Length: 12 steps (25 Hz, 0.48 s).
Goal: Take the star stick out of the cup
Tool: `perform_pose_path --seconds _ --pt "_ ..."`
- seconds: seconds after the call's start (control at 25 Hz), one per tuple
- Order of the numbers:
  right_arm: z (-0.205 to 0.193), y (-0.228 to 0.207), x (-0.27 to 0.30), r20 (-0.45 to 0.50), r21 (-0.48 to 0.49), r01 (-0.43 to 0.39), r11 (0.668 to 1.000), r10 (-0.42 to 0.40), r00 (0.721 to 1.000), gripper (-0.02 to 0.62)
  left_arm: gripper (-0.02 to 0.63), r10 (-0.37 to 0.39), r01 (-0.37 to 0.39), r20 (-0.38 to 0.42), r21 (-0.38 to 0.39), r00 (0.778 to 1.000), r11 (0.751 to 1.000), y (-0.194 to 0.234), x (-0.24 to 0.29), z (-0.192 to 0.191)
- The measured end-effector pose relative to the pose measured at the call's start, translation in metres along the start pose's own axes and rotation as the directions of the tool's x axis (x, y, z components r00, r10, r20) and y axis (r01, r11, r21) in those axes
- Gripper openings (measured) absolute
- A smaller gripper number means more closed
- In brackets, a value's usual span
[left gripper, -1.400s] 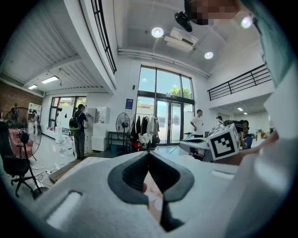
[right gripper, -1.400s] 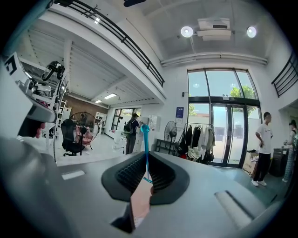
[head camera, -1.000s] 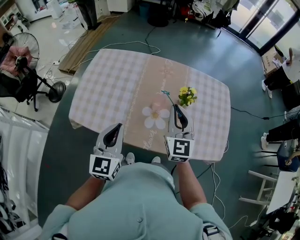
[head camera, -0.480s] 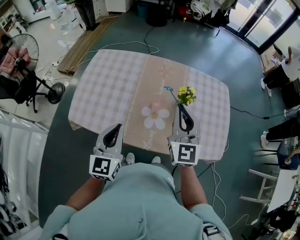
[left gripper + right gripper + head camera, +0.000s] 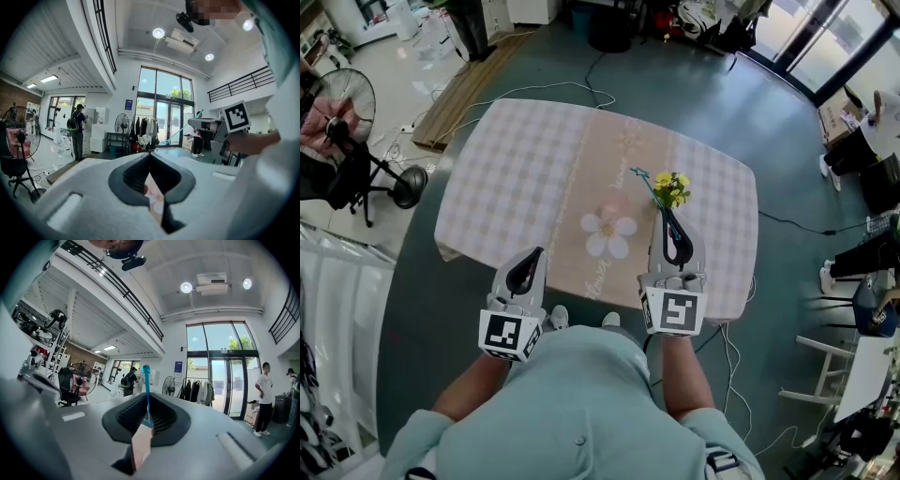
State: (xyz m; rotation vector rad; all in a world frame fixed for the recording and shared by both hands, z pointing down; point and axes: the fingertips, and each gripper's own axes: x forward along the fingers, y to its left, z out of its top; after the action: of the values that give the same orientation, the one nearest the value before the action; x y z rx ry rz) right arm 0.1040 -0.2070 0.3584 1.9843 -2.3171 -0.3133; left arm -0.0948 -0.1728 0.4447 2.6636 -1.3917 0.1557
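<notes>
My right gripper (image 5: 663,214) is shut on the lower end of a thin teal star stick (image 5: 647,190). The stick slants up and left, and its star tip sits just left of a bunch of yellow flowers (image 5: 673,189) on the table. The cup under the flowers cannot be made out. In the right gripper view the stick (image 5: 146,390) rises upright from between the closed jaws of that gripper (image 5: 148,398). My left gripper (image 5: 538,253) hovers at the table's near edge, shut and empty. In the left gripper view its jaws (image 5: 150,155) meet.
The table (image 5: 516,169) wears a pink checked cloth with a white flower print (image 5: 607,232) at its middle. A standing fan (image 5: 356,122) is on the floor at left. Cables (image 5: 581,89) run behind the table, and chairs (image 5: 853,281) stand at right.
My right gripper has shifted to the right and slightly toward the body, carrying the star stick, whose tip now sits next to the yellow flowers. The left gripper has stayed still.
</notes>
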Motion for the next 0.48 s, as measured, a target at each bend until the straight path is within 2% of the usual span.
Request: perform_pose_path --seconds 0.48 --pt "0.0024 0.0026 -0.0023 -0.002 0.009 -0.008 1.0 0.008 1.0 0.011 0.002 0.005 -0.005 0.0 0.007 1.0 1.0 0.0002 -0.0031 0.0015"
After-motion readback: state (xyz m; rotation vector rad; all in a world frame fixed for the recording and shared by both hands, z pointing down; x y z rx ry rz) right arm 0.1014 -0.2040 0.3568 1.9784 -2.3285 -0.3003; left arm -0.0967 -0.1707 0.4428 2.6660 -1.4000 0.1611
